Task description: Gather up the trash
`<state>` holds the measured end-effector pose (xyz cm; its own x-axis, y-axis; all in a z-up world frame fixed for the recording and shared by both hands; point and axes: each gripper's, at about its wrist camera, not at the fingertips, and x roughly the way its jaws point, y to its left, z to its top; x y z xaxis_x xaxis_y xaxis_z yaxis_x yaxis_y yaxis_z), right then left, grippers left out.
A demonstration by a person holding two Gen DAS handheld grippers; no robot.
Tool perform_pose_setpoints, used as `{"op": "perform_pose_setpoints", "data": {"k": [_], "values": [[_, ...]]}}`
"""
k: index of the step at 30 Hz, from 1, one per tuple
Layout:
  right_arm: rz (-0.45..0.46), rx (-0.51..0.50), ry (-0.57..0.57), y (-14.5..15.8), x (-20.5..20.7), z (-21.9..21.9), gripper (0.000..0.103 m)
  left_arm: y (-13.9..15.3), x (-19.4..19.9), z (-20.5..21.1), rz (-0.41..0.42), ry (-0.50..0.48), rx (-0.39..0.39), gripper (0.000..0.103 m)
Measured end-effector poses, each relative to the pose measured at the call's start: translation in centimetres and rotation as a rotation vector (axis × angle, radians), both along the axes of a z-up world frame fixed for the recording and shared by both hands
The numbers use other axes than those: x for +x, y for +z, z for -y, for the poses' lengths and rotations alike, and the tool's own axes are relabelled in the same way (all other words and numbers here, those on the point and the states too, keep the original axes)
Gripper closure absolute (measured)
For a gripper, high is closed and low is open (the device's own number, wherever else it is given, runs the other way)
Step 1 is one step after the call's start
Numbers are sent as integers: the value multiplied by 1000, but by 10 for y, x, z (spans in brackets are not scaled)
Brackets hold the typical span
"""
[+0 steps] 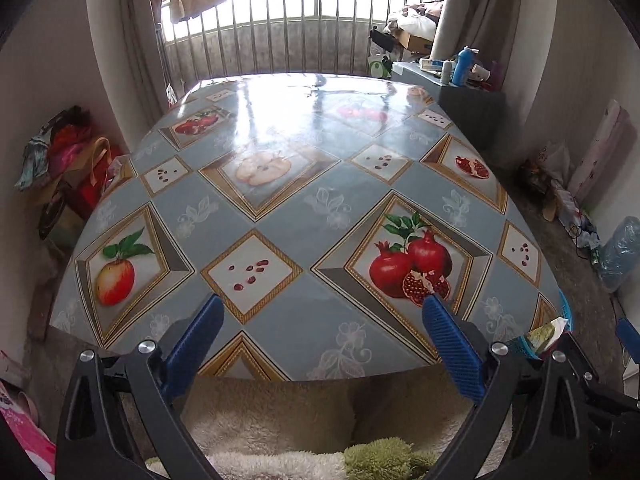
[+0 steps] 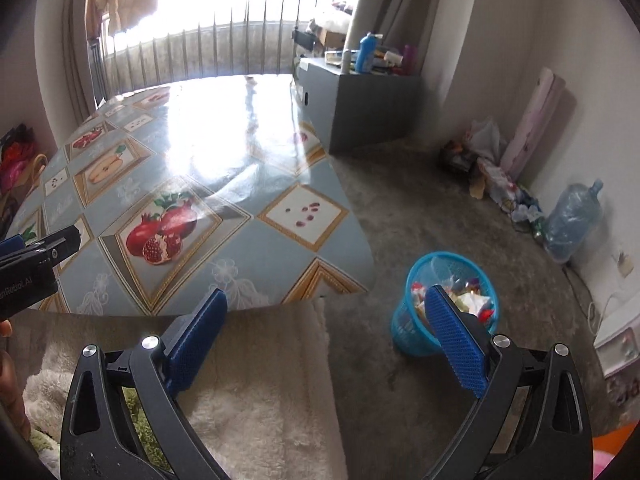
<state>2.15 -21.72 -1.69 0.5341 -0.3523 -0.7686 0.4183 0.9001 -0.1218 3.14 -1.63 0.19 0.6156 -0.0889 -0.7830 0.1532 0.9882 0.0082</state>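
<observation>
Now both claws, left gripper (image 1: 320,322) and right gripper (image 2: 326,316), gape empty; table (image 1: 320,208) seemingly clear, so we check the bin (image 2: 412,332).

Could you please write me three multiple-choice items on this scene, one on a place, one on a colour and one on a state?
1. Where does the mesh wastebasket stand?
A. On the table
B. On the floor beside the table's near corner
C. On the grey cabinet

2. What colour is the wastebasket?
A. Red
B. White
C. Light blue

3. How do the right gripper and the left gripper stand?
A. Both open, holding nothing
B. Both shut on wrappers
C. One shut on a bottle

Answers:
1. B, since the right wrist view shows it on the grey floor just off the corner of the table.
2. C, since its mesh wall is light blue, with colourful wrappers inside.
3. A, since each pair of blue pads is spread wide with nothing between them.
</observation>
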Motion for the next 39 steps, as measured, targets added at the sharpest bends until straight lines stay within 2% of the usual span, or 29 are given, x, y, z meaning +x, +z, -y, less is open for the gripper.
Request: {"op": "perform_pose_setpoints", "data": {"k": [4, 14, 39], "values": [[-39, 11, -42, -6, -2, -11, 8, -1, -1, -1, -4, 5, 7, 6], [-72, -3, -78, -15, -3, -4, 8, -7, 4, 0, -12, 8, 41, 6], [-57, -5, -114, -13, -6, 6, 8, -7, -3, 23, -4, -67, 86, 6]]}}
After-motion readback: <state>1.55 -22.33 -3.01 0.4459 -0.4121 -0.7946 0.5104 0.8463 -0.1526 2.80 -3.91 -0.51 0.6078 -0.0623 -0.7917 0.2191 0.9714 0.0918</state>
